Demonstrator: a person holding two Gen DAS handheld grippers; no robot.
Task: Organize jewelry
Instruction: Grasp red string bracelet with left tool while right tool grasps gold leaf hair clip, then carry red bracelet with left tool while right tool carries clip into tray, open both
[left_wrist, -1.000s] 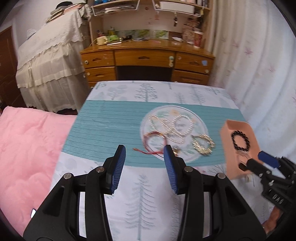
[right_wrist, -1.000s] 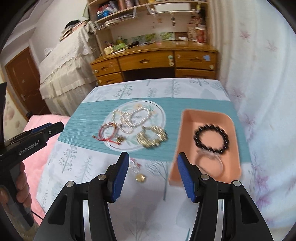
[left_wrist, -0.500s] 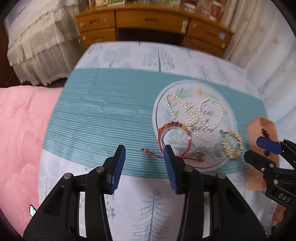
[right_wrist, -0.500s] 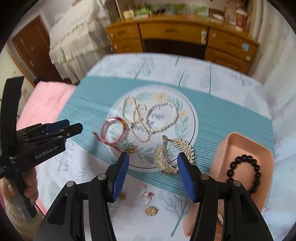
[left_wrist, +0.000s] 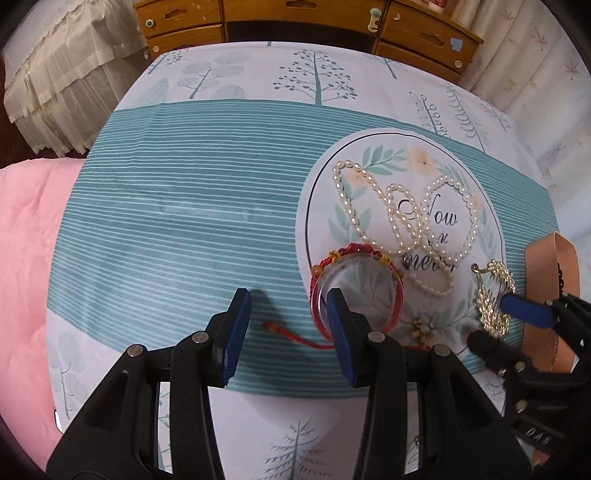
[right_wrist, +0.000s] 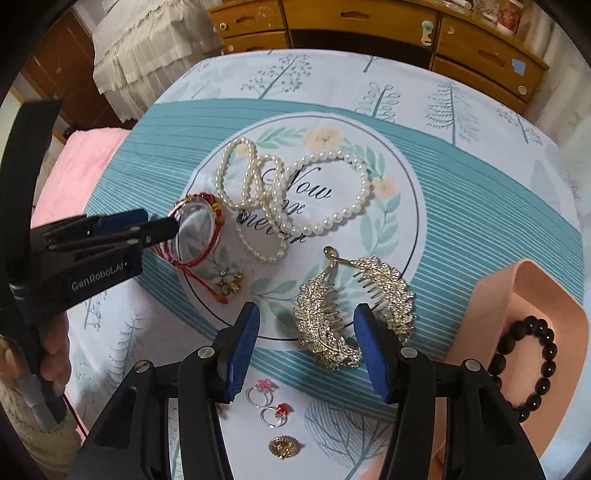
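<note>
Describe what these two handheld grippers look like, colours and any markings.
Both the left gripper and the right gripper have matte black angular plastic frames with silver screw heads and blue ribbed finger pads. The left body carries white "GenRobot.AI" lettering; the right shows partial white letters. A bare hand grips the left one.

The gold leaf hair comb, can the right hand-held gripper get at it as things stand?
Probably yes. The right hand-held gripper is open, right over the gold leaf hair comb. Nothing lies on the comb, and the left hand-held gripper is off at the red bracelet.
</note>
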